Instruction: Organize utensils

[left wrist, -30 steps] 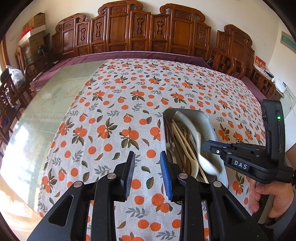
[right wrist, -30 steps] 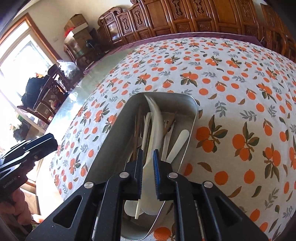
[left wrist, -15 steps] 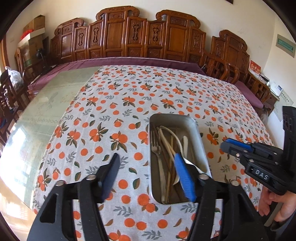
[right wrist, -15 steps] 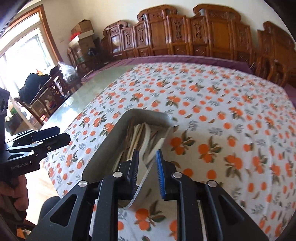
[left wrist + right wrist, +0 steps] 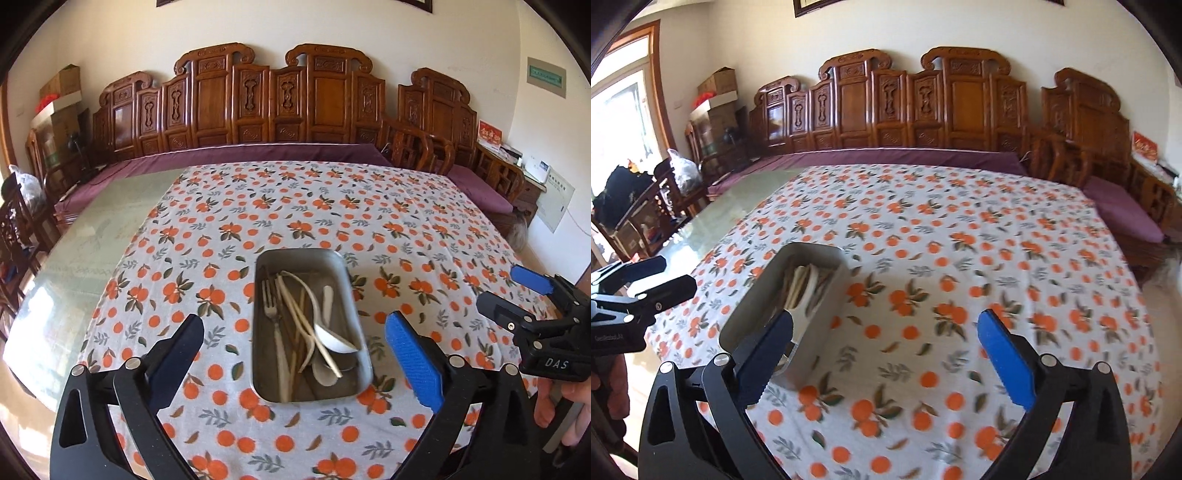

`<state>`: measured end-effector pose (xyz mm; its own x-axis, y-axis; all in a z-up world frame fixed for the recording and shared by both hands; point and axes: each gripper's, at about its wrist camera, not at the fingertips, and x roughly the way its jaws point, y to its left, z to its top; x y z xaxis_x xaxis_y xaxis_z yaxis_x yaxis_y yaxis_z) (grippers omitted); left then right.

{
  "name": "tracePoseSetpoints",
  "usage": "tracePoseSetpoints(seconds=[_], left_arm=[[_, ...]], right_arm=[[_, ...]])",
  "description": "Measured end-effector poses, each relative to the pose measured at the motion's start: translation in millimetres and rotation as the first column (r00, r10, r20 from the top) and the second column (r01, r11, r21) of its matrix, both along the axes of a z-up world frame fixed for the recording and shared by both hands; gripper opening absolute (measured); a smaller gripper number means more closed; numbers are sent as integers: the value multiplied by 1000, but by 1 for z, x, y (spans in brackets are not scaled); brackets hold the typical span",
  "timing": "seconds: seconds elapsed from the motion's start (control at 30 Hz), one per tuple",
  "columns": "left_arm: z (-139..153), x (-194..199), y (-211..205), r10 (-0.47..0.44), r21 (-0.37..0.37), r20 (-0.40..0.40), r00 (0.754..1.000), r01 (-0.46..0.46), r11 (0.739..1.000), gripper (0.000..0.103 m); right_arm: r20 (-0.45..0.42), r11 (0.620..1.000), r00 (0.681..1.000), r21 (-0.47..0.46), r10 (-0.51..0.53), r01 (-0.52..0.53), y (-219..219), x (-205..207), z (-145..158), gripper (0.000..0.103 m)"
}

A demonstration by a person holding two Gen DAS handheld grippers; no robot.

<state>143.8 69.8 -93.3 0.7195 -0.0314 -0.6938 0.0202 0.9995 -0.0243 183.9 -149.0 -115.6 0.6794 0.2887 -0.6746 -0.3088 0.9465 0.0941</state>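
Note:
A metal tray [image 5: 258,332] lies on the tablecloth holding a fork [image 5: 271,314], chopsticks [image 5: 301,317] and a white spoon [image 5: 334,341]. My left gripper [image 5: 293,321] hovers above and in front of the tray, its jaws opening wide, with nothing held between them. Off the tray's right side, my right gripper [image 5: 500,288] is also opening and holds nothing. In the right wrist view the tray [image 5: 812,248] sits at the left behind the right gripper [image 5: 885,318]. The left gripper [image 5: 676,275] shows at the left edge.
An orange-print tablecloth [image 5: 332,221] covers most of the glass-topped table [image 5: 92,251]. Carved wooden benches [image 5: 258,103] with purple cushions line the far wall, and chairs [image 5: 646,218] stand at the left. A person's hand [image 5: 561,398] holds the right gripper's handle.
Both grippers went from nearly shut to wide open and drew back and up from the tray. The white spoon that was between the right jaws now lies in the tray.

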Motion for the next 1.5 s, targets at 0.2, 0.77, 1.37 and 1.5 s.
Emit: tracePoseSetpoints(seconds=[0.2, 0.77, 1.37, 1.5], left_arm=[[18, -13, -27, -15, 27, 42, 999, 14, 1000, 95], [98, -72, -74, -61, 34, 185, 981, 56, 998, 95], [131, -105, -78, -28, 43, 280, 960, 16, 999, 95], [132, -108, -79, -26, 41, 287, 958, 15, 999, 95]], right_arm=[[43, 998, 998, -17, -52, 52, -25, -27, 22, 101], [286, 995, 953, 51, -102, 91, -60, -110, 117, 101], [356, 989, 924, 96, -138, 110, -74, -140, 146, 101], [354, 988, 924, 96, -144, 118, -73, -140, 146, 101]])
